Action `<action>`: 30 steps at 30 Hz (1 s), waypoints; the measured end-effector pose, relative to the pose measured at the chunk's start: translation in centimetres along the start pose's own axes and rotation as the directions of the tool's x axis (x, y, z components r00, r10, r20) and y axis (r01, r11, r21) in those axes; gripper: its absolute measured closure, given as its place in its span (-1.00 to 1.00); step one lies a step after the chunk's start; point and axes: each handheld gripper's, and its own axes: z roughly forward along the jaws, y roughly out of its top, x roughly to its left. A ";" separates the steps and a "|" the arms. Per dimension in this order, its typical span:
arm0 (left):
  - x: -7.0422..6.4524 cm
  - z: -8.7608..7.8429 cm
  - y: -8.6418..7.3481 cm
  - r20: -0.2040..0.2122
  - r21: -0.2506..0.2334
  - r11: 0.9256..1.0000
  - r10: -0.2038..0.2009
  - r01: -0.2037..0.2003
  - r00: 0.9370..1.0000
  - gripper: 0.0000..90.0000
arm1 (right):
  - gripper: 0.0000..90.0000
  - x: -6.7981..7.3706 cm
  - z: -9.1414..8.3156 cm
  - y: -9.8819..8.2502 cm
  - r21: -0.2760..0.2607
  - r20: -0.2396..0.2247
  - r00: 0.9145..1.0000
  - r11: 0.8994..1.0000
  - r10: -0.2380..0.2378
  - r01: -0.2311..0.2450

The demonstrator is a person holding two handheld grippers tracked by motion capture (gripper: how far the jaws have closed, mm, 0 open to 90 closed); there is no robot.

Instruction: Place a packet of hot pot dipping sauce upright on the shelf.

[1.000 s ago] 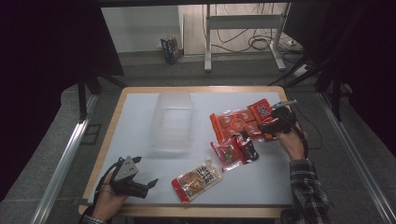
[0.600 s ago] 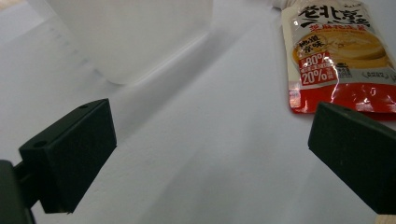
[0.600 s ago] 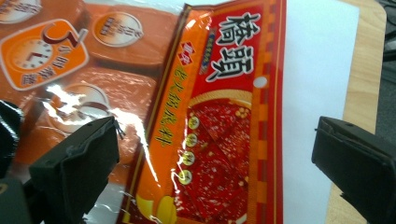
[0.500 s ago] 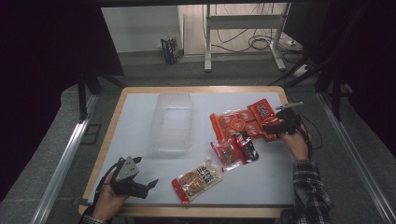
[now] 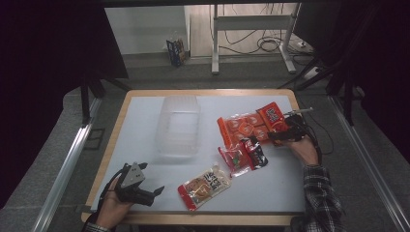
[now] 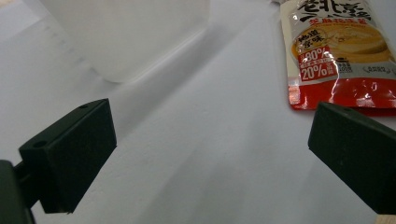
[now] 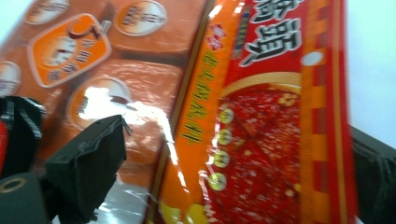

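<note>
A red snack packet [image 7: 271, 116] lies flat at the table's right, partly over an orange packet [image 7: 93, 56]. My right gripper [image 7: 233, 163] is low over it with one jaw on each side; the jaws have just been closing a little, and a gap remains beside the left jaw. From above, the right gripper [image 5: 276, 137] sits at the near edge of the red packet [image 5: 273, 115]. My left gripper [image 5: 157, 193] rests open at the front left with nothing between its jaws. In the left gripper view, that gripper [image 6: 210, 154] faces bare table, beside a cream-and-red bun packet [image 6: 336, 51].
A clear plastic container [image 5: 178, 125] stands mid-table, left of the orange packet [image 5: 239, 126]. A small red-green packet [image 5: 233, 159] and a black one [image 5: 256, 152] lie nearer. The bun packet [image 5: 203, 186] lies at the front. The white mat [image 5: 140, 125] has a wooden rim.
My right hand has sunk slightly toward the red packet. The left hand and all the packets are where they were.
</note>
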 end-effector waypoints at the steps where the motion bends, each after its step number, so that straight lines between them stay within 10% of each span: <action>1: 0.0 0.0 0.0 0.001 0.000 1.000 0.000 0.000 1.000 -0.98 | -0.79 0.1 0.0 0.1 0.000 -0.003 1.000 1.000 0.011 -0.011; 17: -0.1 0.1 0.0 0.004 0.006 1.000 0.009 -0.009 1.000 -0.98 | 0.32 0.2 0.9 2.0 -0.001 0.017 0.996 0.996 0.086 -0.086; 20: -0.1 0.2 0.0 0.005 0.012 1.000 0.012 -0.012 1.000 -0.98 | 0.44 0.1 1.5 2.4 0.058 0.100 0.995 0.998 0.023 -0.029; 30: -0.2 0.2 0.0 0.004 0.013 1.000 0.018 -0.018 1.000 -0.98 | 0.97 1.2 2.4 3.6 0.114 0.135 0.990 0.993 -0.042 0.027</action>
